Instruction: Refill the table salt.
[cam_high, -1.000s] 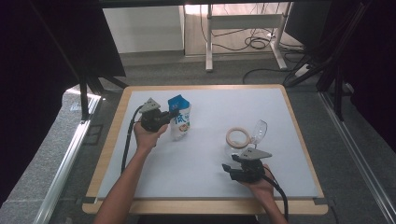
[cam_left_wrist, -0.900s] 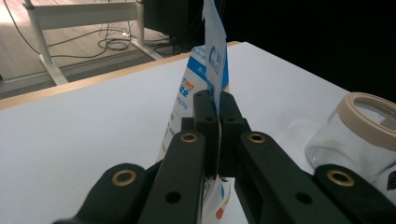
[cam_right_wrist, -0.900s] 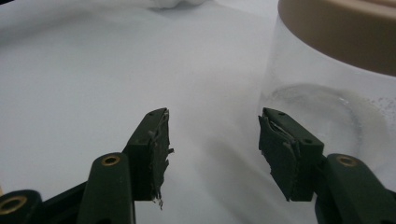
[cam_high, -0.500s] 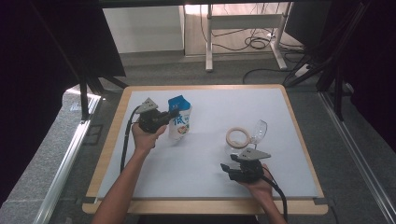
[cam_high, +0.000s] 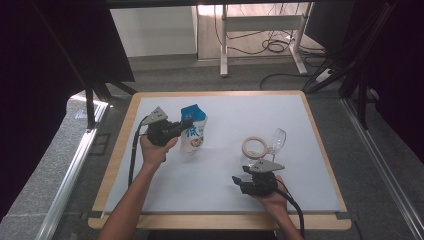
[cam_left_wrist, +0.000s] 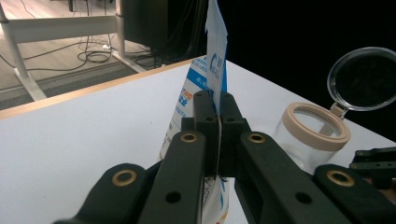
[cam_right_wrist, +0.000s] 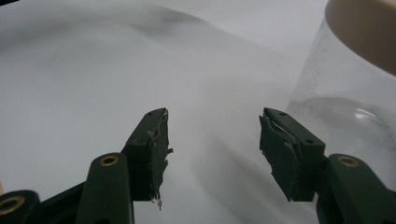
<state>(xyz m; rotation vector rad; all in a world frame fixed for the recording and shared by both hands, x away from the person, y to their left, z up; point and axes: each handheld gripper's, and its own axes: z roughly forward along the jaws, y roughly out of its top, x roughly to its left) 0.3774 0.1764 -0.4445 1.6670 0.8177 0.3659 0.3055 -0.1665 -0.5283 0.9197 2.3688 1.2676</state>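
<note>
A blue and white pouch (cam_high: 193, 132) stands at the table's middle left. My left gripper (cam_high: 187, 125) is shut on its upper edge; in the left gripper view the jaws pinch the thin blue flap of the pouch (cam_left_wrist: 215, 60). A clear glass jar (cam_high: 255, 150) with a beige rim and a hinged clear lid (cam_high: 278, 139) open to its right stands at the middle right, seen also as the jar (cam_left_wrist: 312, 135) in the left gripper view. My right gripper (cam_high: 239, 180) rests low just in front of the jar, jaws open and empty (cam_right_wrist: 212, 154), with the jar wall (cam_right_wrist: 348, 93) at its right.
The white table mat (cam_high: 225, 165) has a wooden border (cam_high: 120, 145). A white desk frame and cables (cam_high: 260, 35) stand on the floor beyond the far edge. Dark stands (cam_high: 90, 95) flank the table's left and right.
My left hand has lifted slightly and shifted with the pouch, which now leans a little. The right gripper has stayed in place.
</note>
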